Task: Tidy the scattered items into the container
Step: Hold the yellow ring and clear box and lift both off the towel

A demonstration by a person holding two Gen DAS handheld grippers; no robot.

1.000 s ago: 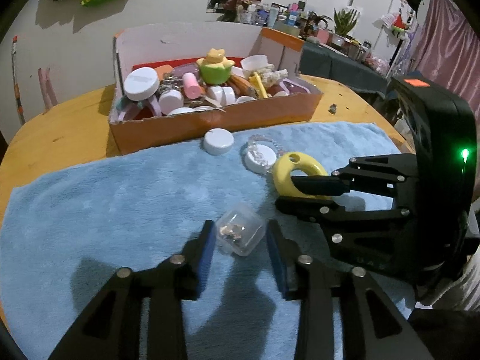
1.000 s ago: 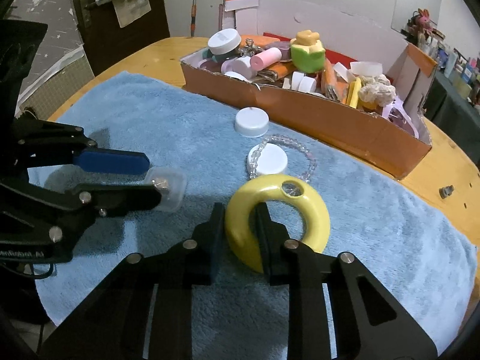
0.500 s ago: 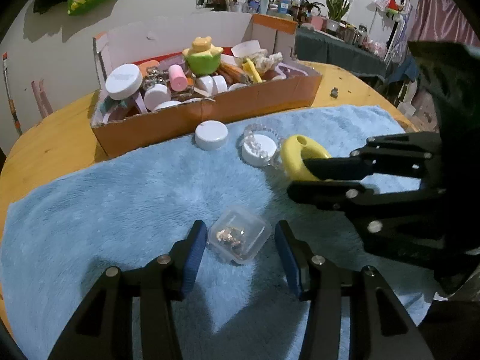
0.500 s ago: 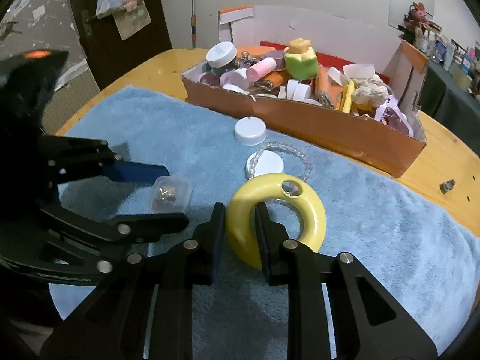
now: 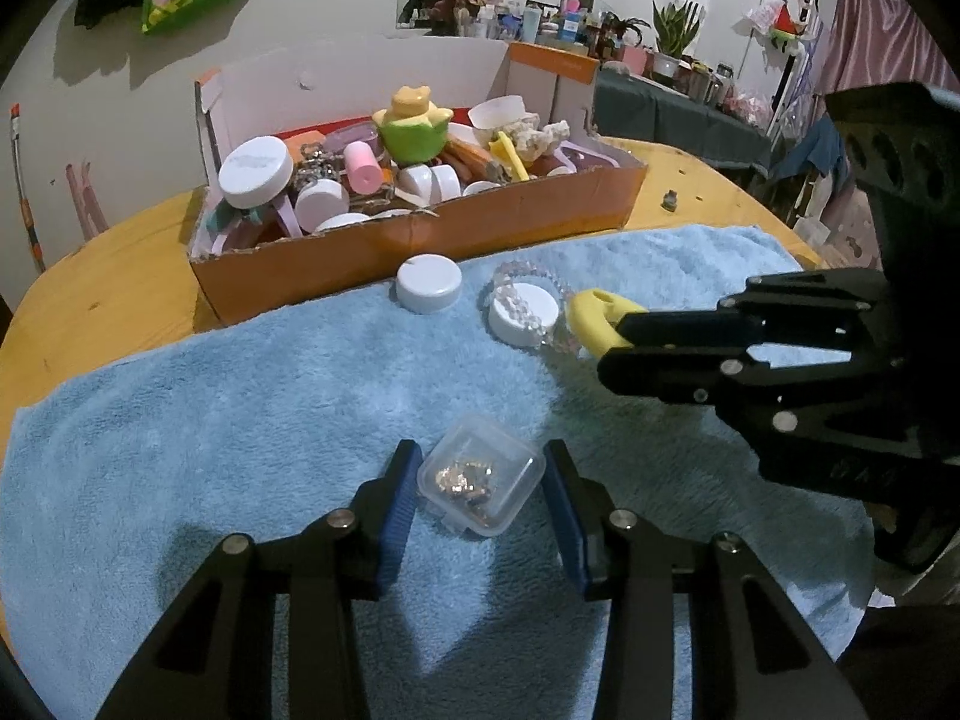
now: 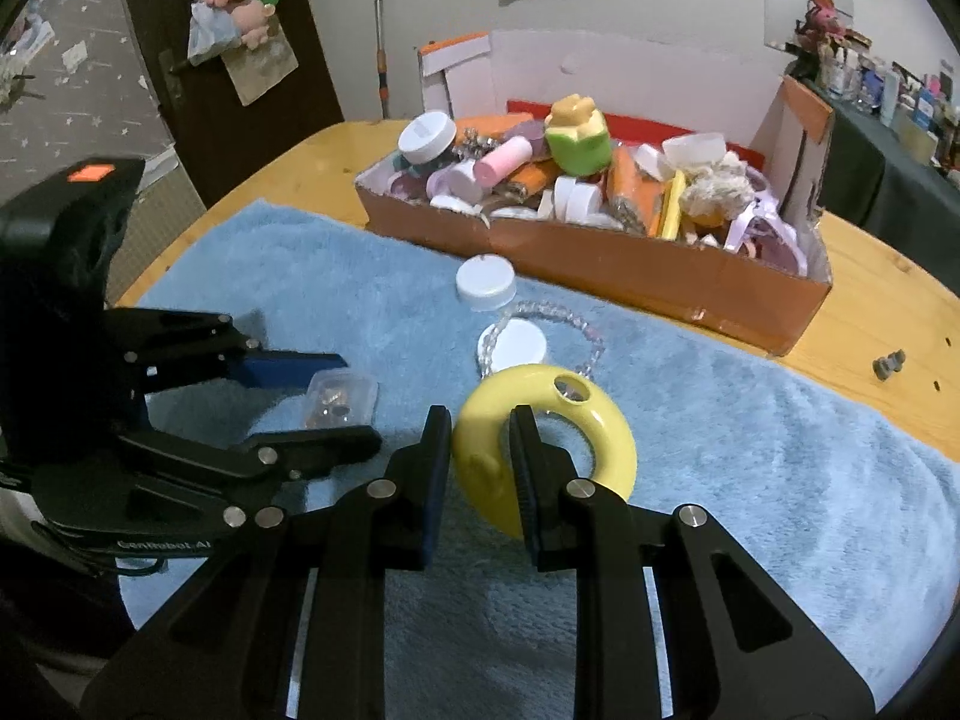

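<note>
A small clear plastic box (image 5: 480,483) with metal bits inside lies on the blue towel (image 5: 240,420). My left gripper (image 5: 480,456) straddles it; the jaws are closing, with the blue pads just off its two corners. My right gripper (image 6: 480,420) is shut on the near rim of a yellow ring (image 6: 600,438). In the left wrist view the right gripper (image 5: 612,343) comes in from the right with the yellow ring (image 5: 591,315) at its tips. The orange cardboard box (image 6: 600,264), full of jars, lids and toys, stands behind.
On the towel in front of the cardboard box (image 5: 420,240) lie a white cap (image 5: 429,282) and a white lid (image 5: 522,312) ringed by a clear bead bracelet (image 6: 591,330). A small grey piece (image 6: 888,363) sits on the wooden table (image 5: 90,300) at the right.
The left jaws spread wider around the clear box, then came in a little. The right gripper kept its grip on the yellow ring. Neither hand shifted much.
</note>
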